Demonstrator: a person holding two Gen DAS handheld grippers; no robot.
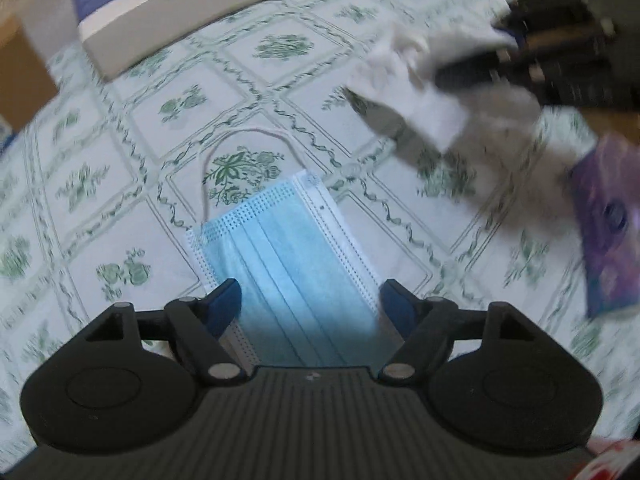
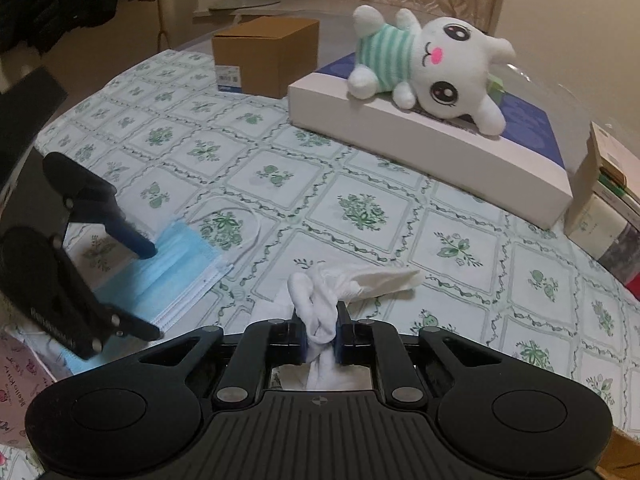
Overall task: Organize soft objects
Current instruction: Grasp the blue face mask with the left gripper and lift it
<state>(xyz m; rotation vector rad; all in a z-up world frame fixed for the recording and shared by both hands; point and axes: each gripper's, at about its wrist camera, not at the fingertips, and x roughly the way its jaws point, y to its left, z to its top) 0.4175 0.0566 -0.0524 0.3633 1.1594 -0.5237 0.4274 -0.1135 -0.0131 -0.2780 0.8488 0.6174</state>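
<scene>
A blue surgical mask lies flat on the green-patterned tablecloth, its ear loop stretched ahead. My left gripper is open, its fingers on either side of the mask's near end. In the right wrist view the mask lies at the left under the left gripper. My right gripper is shut on a white cloth that hangs forward above the table; it shows blurred in the left wrist view. A white plush cat lies on a long white box.
A brown cardboard box stands at the table's far edge. Stacked boxes stand at the right. A purple packet lies at the right of the left wrist view. A pink printed bag lies at the near left.
</scene>
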